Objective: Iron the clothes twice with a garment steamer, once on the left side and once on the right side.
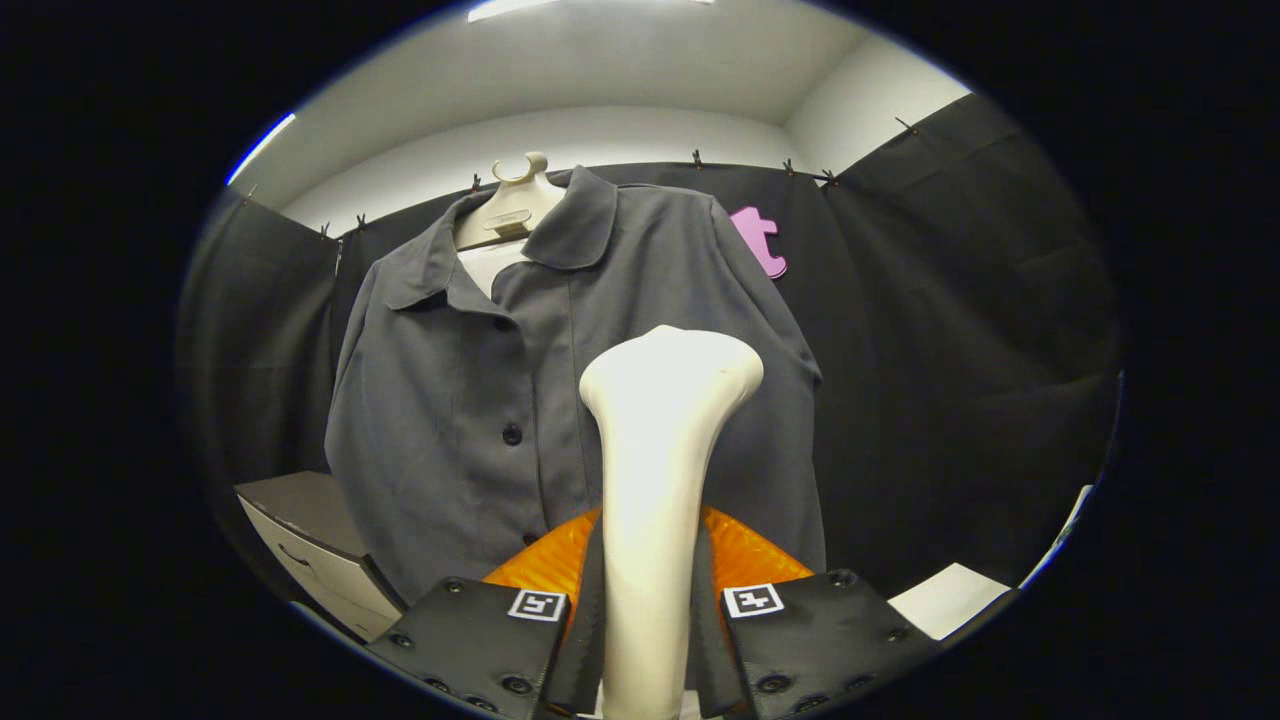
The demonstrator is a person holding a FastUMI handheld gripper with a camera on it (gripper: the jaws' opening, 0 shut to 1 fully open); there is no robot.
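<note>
Shirt [480, 400], grey and buttoned, hangs on a pale hanger [512, 208] at the centre of the frame, against the black cloth wall. Steamer [655, 480] stands upright in front of it at lower centre, its broad head level with the shirt's chest on the right of the button line; whether it touches the cloth I cannot tell. The gripper [650, 640] pinches the steamer's handle, both fingers pressed on it. Judging by this, a pass on that side is in hand; the next move calls for a steady vertical stroke along the fabric. A pale cabinet [310, 545] sits at lower left.
</note>
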